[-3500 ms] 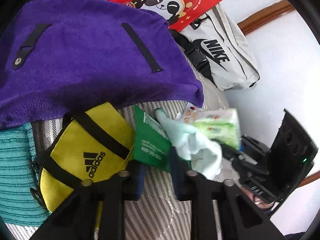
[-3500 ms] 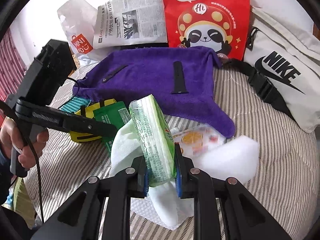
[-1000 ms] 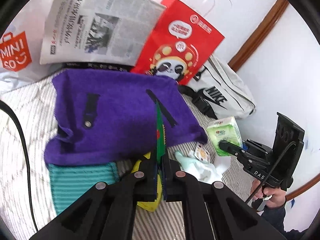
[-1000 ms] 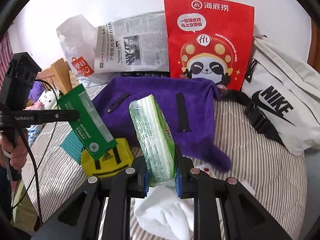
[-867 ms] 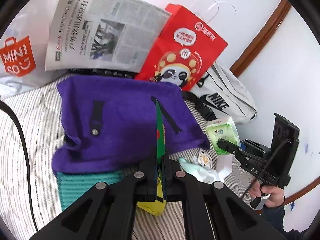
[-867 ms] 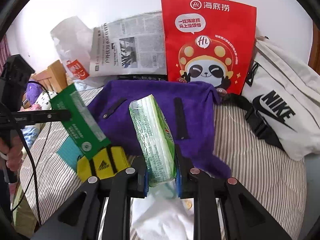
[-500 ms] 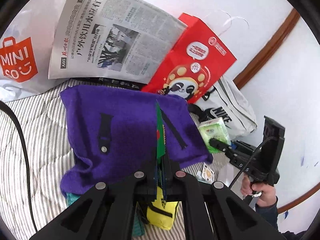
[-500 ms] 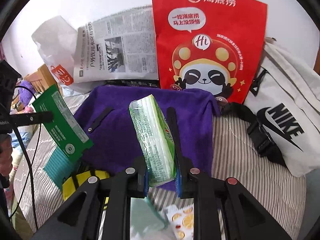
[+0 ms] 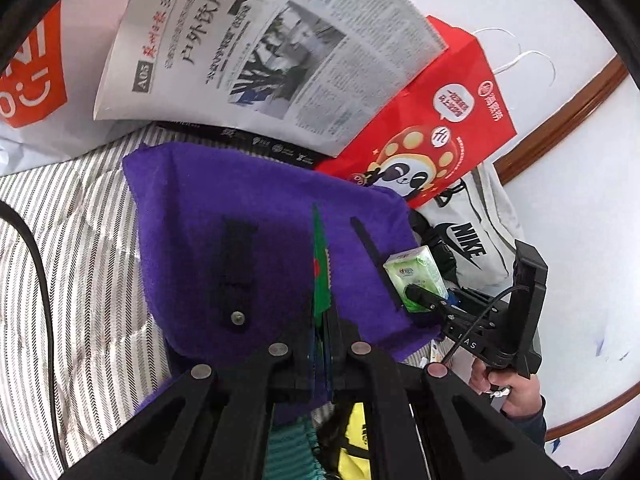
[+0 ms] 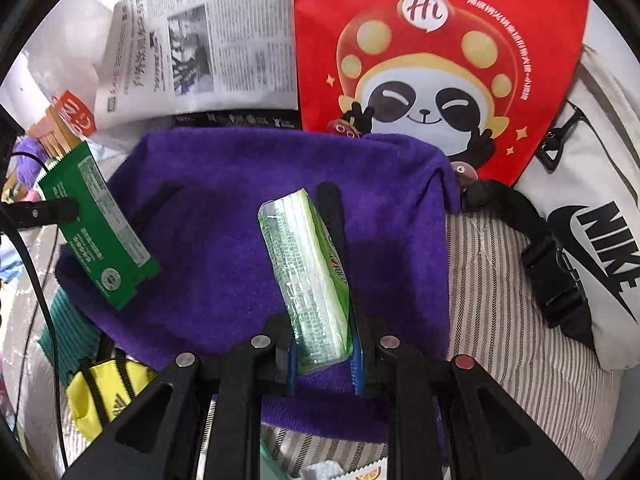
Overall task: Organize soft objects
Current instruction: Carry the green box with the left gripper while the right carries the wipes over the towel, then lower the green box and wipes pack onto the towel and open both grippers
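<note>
Above the purple towel (image 10: 248, 216) on the striped bed (image 10: 500, 340), the right hand-held gripper (image 10: 323, 354) clamps a green tissue pack (image 10: 308, 276); the left hand-held gripper (image 9: 320, 344) pinches a flat green packet (image 10: 98, 228) edge-on

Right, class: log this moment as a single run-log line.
left gripper: shut on green packet | right gripper: shut on tissue pack | both held above purple towel | bed: yellow pouch
</note>
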A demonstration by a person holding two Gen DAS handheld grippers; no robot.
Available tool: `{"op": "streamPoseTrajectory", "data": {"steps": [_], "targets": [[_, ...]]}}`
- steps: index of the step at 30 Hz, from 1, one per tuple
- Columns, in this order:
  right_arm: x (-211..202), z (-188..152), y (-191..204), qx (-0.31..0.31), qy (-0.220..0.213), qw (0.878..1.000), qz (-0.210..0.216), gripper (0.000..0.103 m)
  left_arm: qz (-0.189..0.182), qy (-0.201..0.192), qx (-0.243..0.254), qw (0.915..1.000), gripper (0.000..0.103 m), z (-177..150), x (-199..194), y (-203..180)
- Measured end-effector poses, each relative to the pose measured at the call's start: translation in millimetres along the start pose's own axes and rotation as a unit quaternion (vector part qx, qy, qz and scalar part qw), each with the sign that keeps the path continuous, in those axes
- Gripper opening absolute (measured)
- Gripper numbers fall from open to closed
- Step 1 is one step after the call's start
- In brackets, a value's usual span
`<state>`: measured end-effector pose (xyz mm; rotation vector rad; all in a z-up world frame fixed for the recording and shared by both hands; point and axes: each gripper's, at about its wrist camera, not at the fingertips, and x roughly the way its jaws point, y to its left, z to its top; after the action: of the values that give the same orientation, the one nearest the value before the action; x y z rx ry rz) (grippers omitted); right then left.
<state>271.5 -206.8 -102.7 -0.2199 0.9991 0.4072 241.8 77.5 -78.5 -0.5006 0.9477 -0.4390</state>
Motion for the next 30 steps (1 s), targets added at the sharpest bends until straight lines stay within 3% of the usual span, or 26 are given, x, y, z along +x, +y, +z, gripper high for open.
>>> {"op": "streamPoseTrajectory", "data": {"steps": [11, 23, 28, 30], "targets": [[20.7, 4.4, 2.9, -0.017, 0.036, 0.999, -0.02, 0.02, 0.037, 0.021, -0.004, 0.9991, 0.006, -0.1, 10.9, 16.7], [26.9, 7.1, 3.9, -0.021, 0.046, 0.999, -0.008, 0.022, 0.102, 0.05, -0.006, 0.9935, 0.024, -8.2, 15.2, 23.1], [26.5, 6.6, 2.7, -0.02, 0.044, 0.999, 0.0, 0.033, 0.11, 0.063, -0.012, 0.9919, 0.026, -11.9, 12.7, 22.2], [25.9, 6.3, 2.6, -0.019, 0.042, 0.999, 0.005, 0.037, 0.111, 0.066, -0.01, 0.9915, 0.032, -13.0, 10.9, 18.4]]}}
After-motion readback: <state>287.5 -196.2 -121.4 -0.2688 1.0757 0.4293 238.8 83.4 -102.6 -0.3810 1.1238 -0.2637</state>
